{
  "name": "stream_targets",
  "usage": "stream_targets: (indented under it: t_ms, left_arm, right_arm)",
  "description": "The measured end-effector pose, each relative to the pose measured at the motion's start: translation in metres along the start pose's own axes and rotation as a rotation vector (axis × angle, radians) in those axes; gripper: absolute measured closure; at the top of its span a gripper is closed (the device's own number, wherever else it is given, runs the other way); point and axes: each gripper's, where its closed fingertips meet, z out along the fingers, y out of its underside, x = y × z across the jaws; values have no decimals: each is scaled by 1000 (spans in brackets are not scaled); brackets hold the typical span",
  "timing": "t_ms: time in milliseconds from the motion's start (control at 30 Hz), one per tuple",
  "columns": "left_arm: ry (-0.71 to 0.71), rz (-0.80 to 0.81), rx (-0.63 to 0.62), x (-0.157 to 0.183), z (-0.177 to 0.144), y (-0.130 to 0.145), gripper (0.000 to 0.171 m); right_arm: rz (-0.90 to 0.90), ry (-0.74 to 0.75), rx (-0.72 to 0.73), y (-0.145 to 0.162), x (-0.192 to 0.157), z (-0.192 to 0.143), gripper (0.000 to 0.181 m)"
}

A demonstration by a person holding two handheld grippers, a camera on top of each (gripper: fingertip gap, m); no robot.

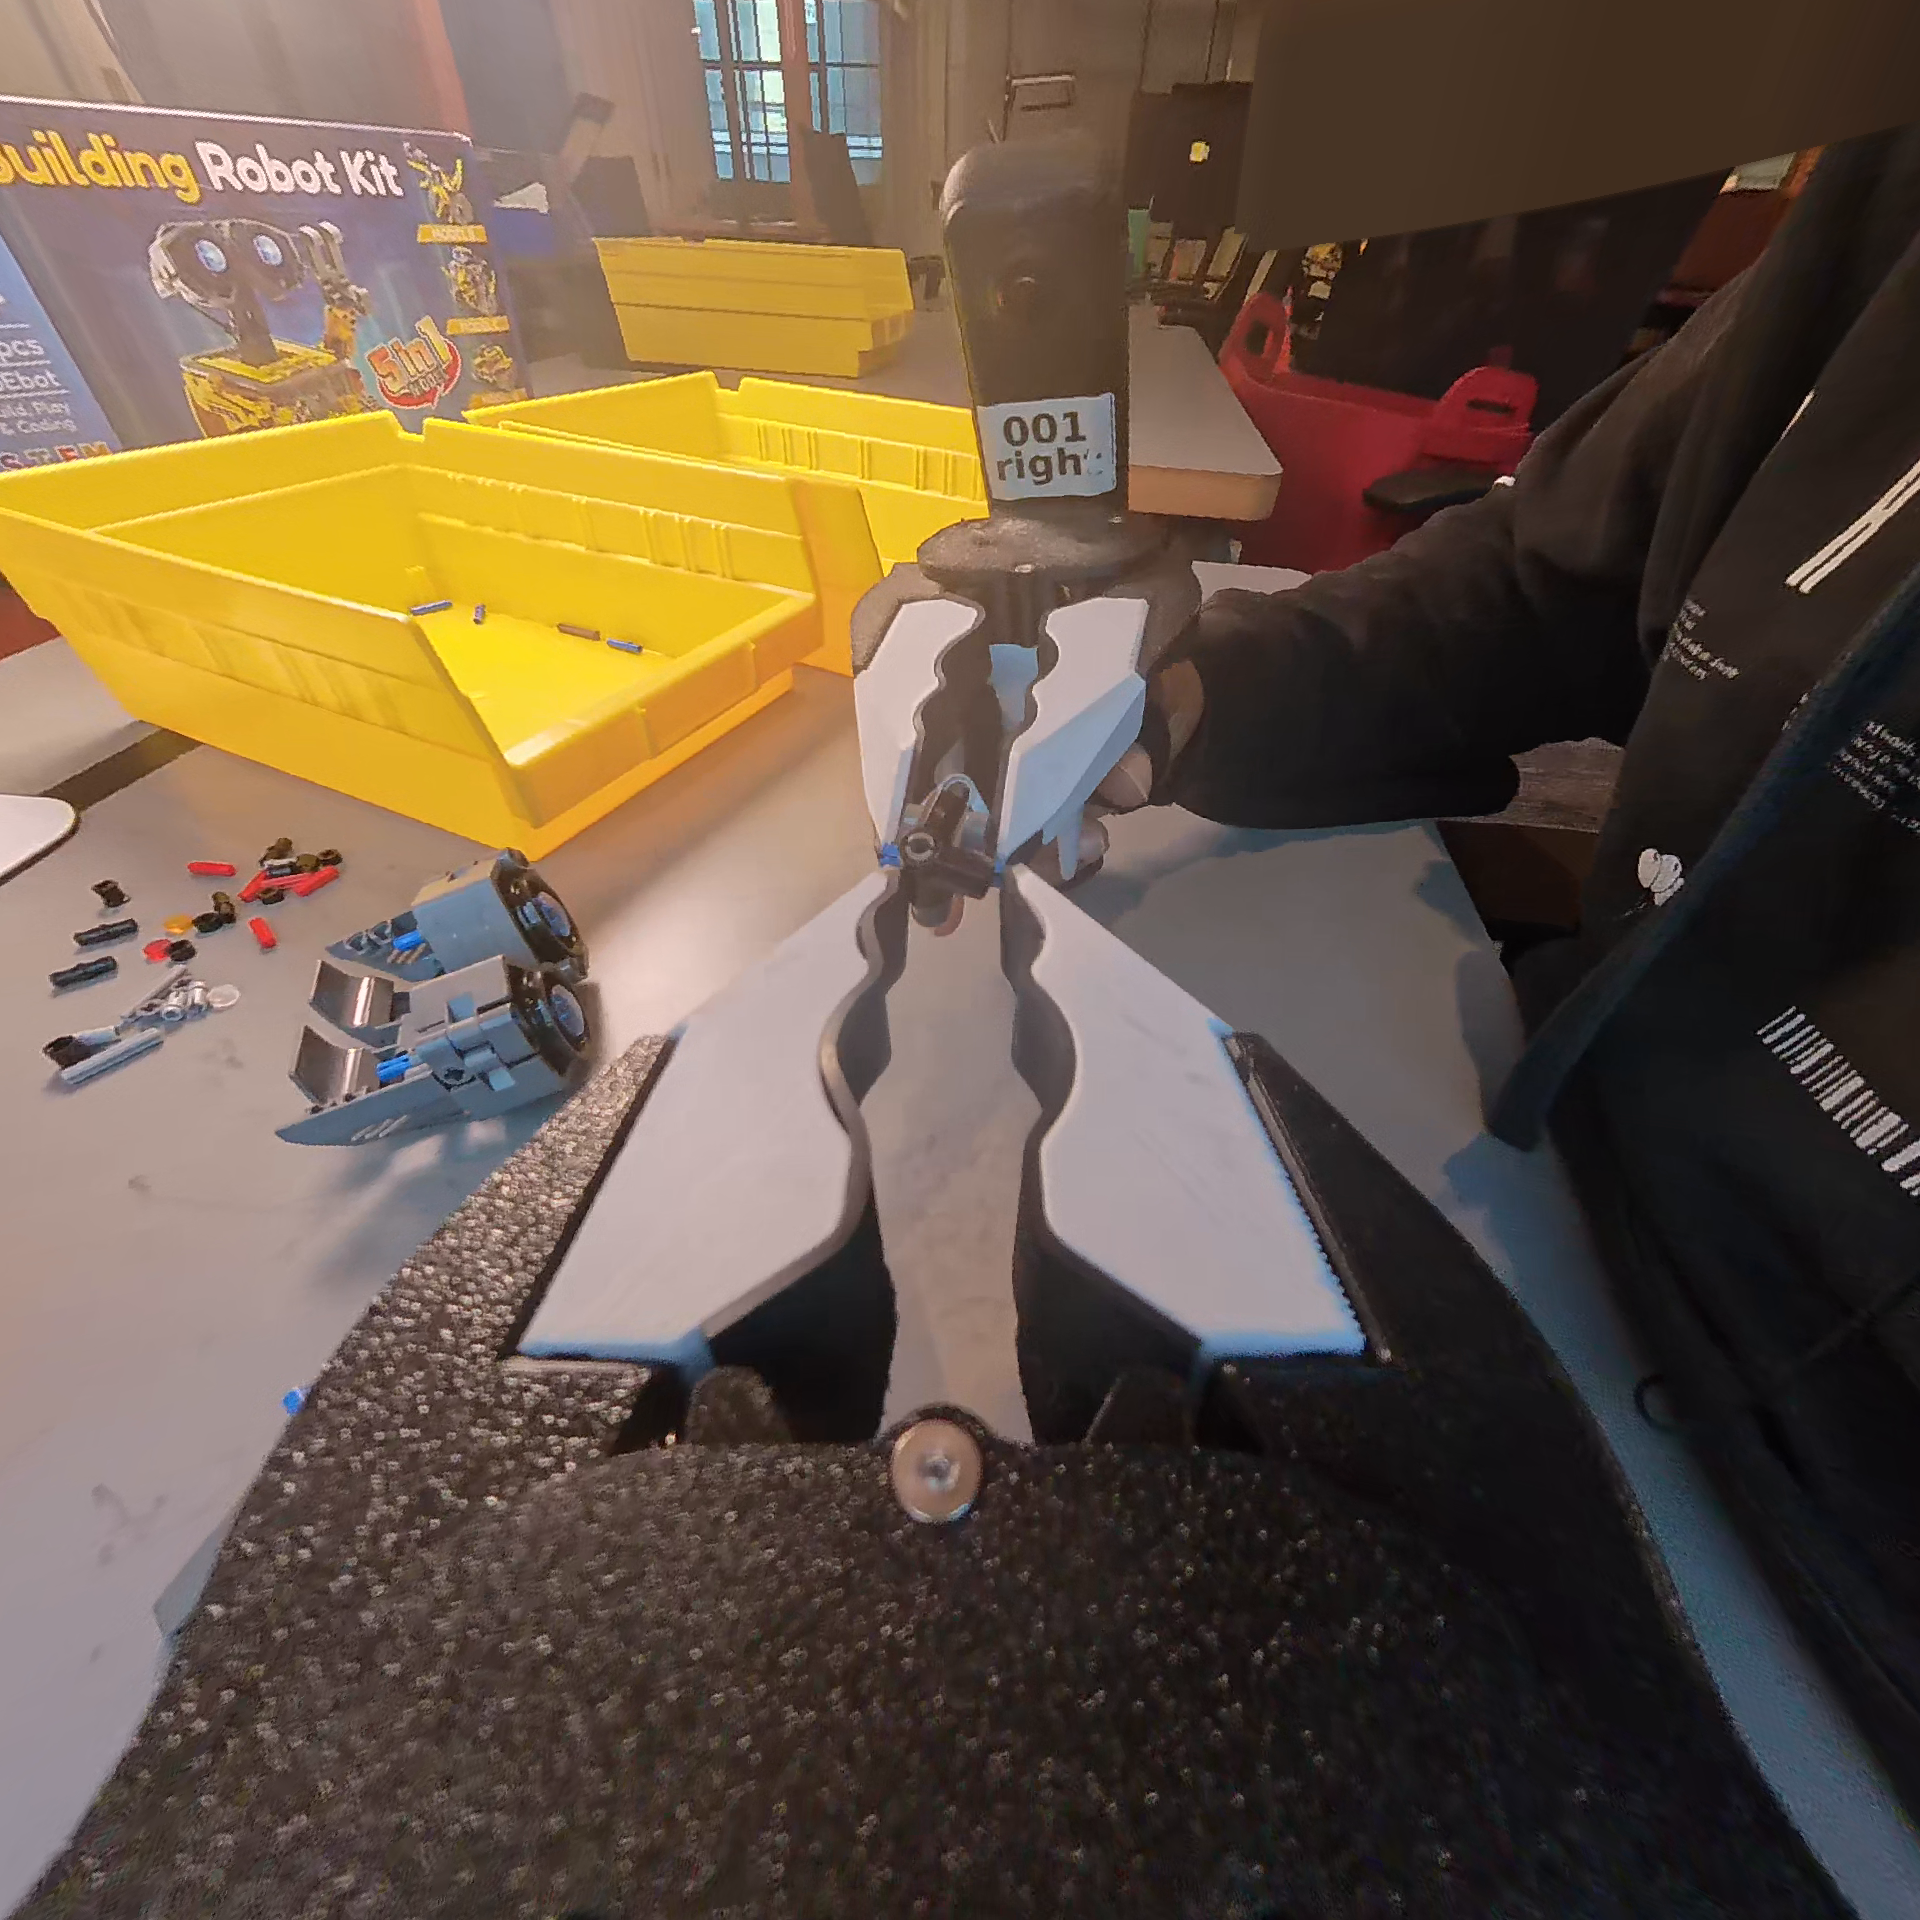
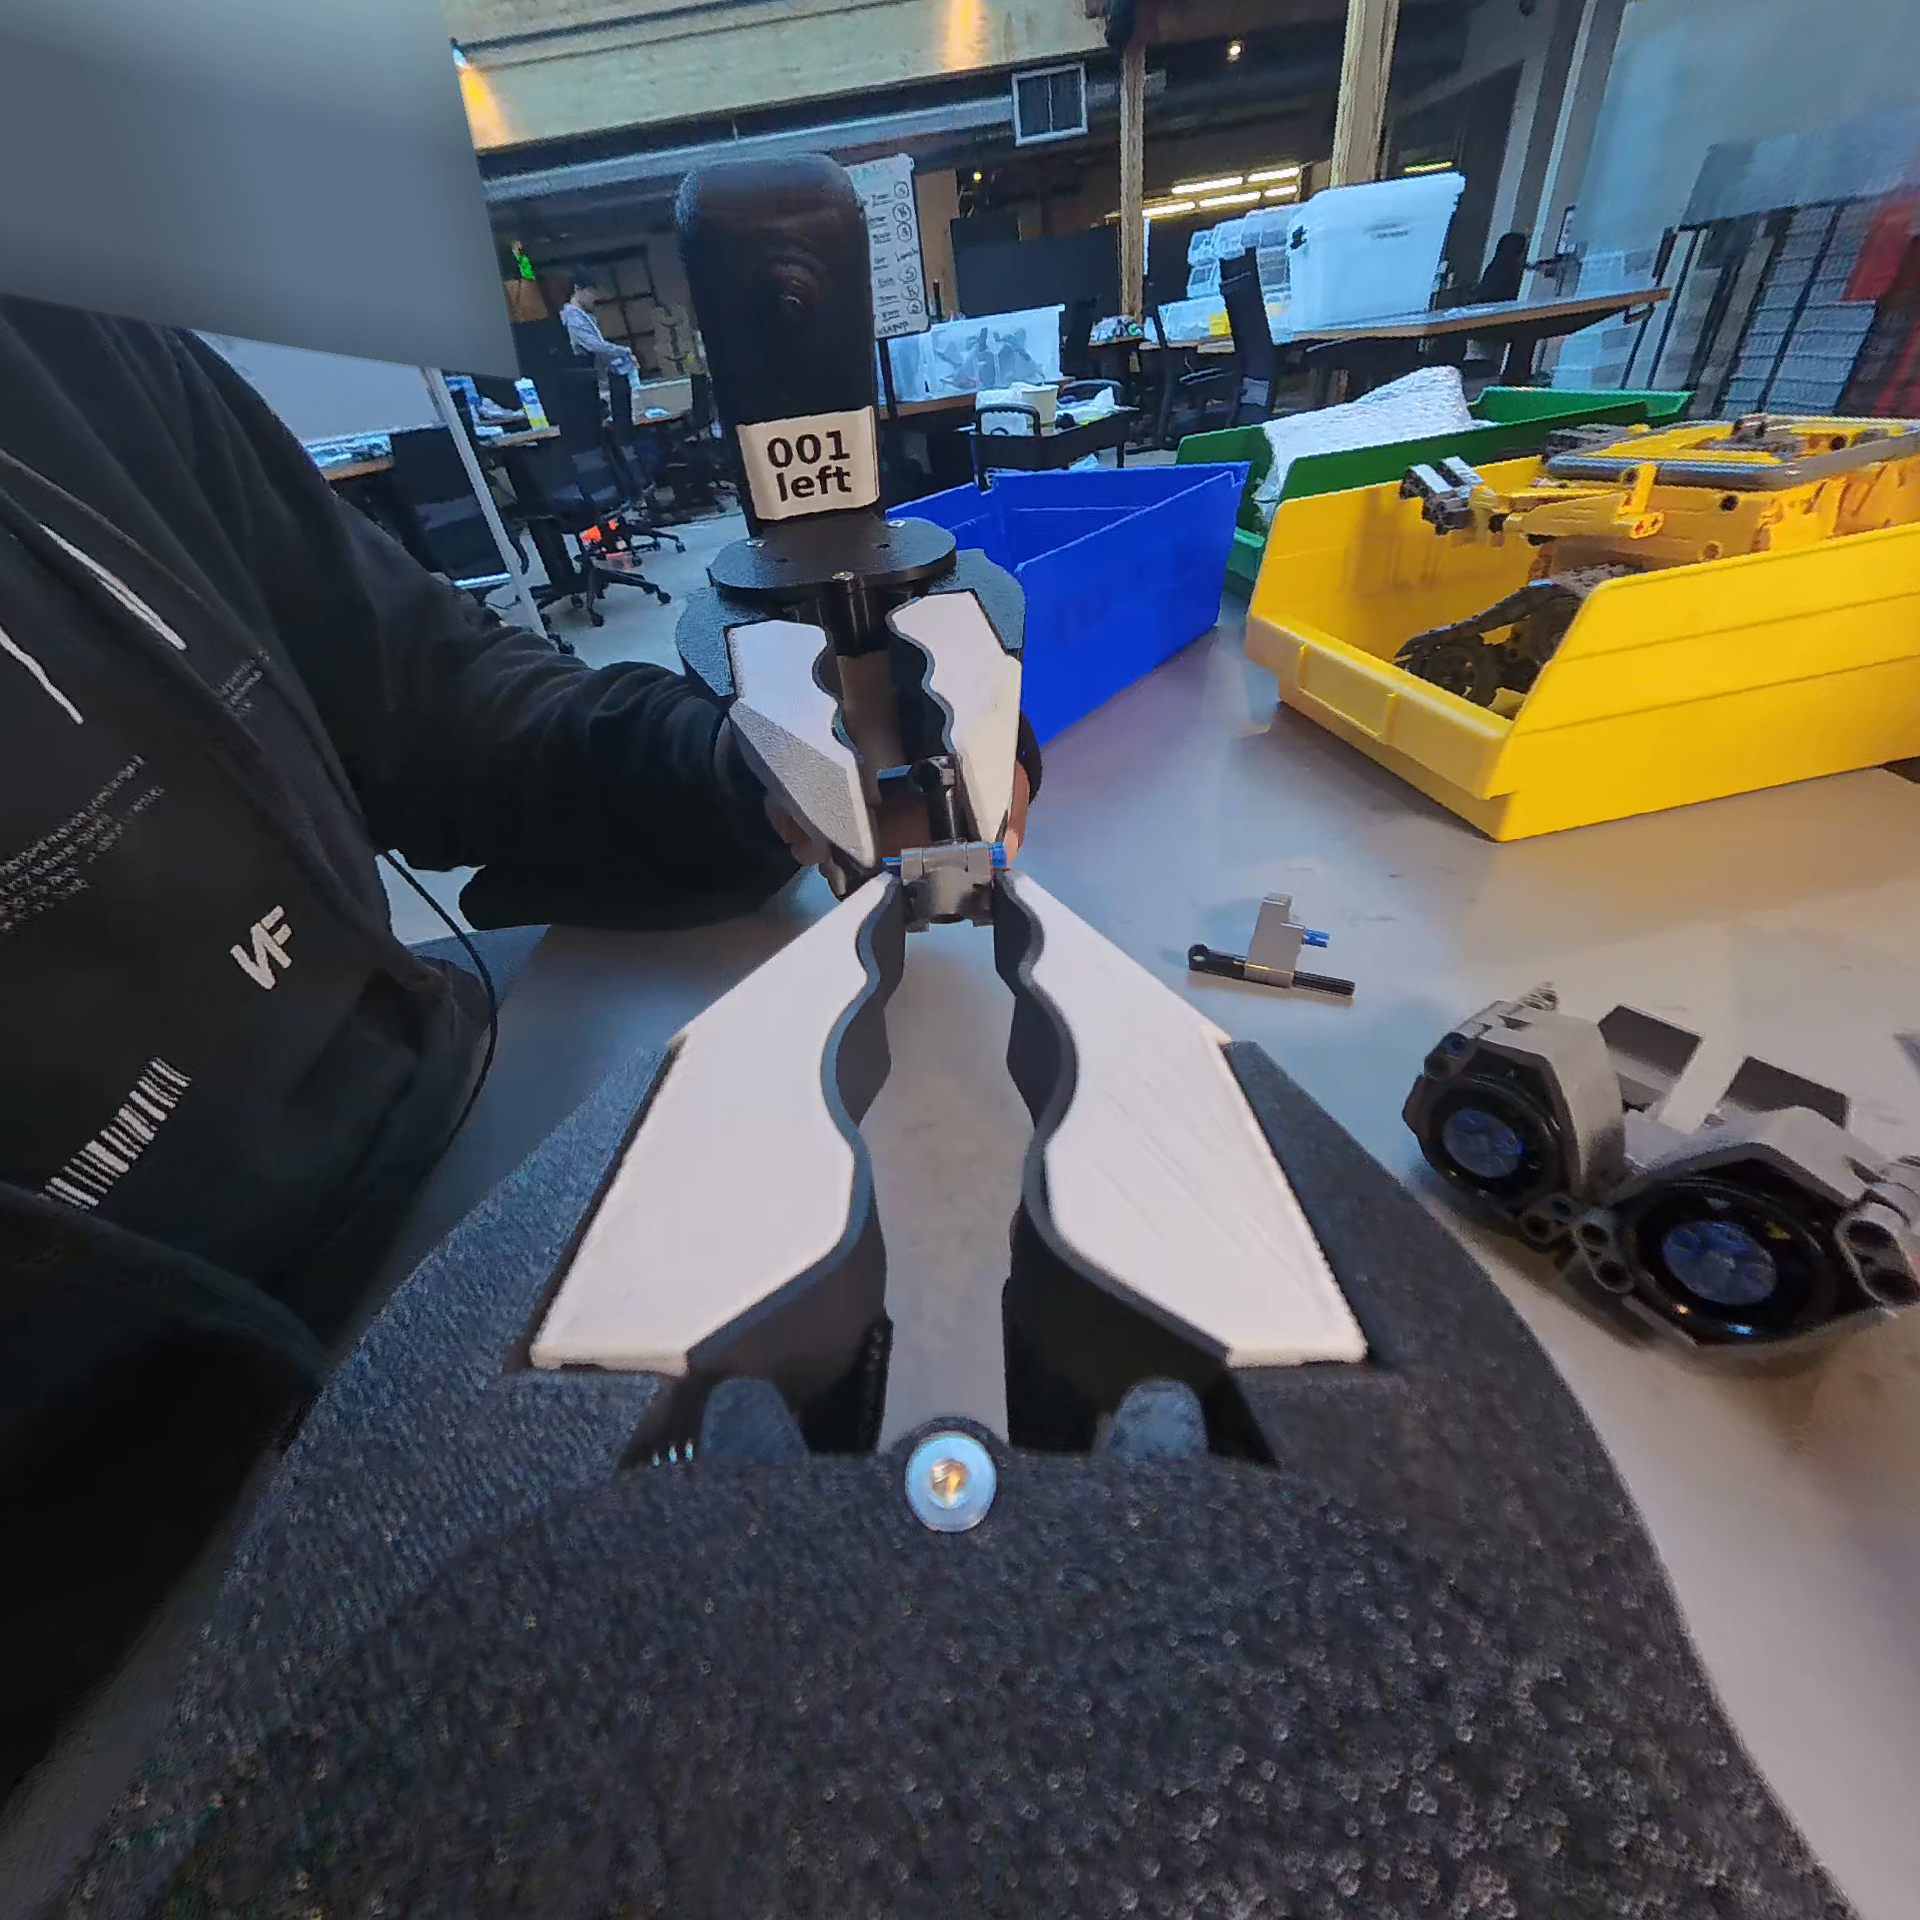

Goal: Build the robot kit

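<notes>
My left gripper (image 1: 940, 883) and my right gripper (image 2: 945, 883) meet tip to tip over the grey table (image 1: 312, 1299), and both are pinched on the same small brick assembly (image 2: 943, 878), a grey block with blue pins sticking out at its sides and a black pin piece (image 1: 940, 836) running up from it. From the left wrist view the black part sits between the right gripper's fingertips while my own tips close on the blue pin ends; from the right wrist view the grey block sits between my tips and the black pin rises into the left gripper's jaws (so each tool is clamped on one end of it, held clear above the table). Just left of my left gripper lies a grey twin-lens module (image 1: 457, 997), two round black lenses side by side, the same piece that shows at the right in the other view (image 2: 1662, 1174). Beyond it a scatter of small red and black pins (image 1: 208, 914) rests on the table. On the right side a loose grey bracket on a black axle (image 2: 1273, 956) lies alone. Farther off stands a yellow bin (image 1: 436, 665) with a few pins inside, a printed kit box (image 1: 260, 281) behind it, and across the table another yellow bin holding a yellow tracked model (image 2: 1621, 582), with a blue bin (image 2: 1101, 582) beside it.
</notes>
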Motion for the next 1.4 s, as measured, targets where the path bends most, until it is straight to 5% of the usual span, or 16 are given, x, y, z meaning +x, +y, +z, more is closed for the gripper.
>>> stream_targets:
  t_ms: [333,667,1133,1400]
  left_arm:
    - [-7,22,-25,1,0,3,157]
    - [-33,79,-19,-9,-6,5,145]
    - [-72,-7,-23,-21,-4,11,169]
    - [-60,-67,-14,-22,-3,12,156]
  right_arm:
    - [-77,33,-15,2,-1,1,166]
    - [-336,161,-49,-1,10,-6,166]
    - [-669,379,-186,6,27,-9,167]
    - [-769,441,-243,10,32,-8,168]
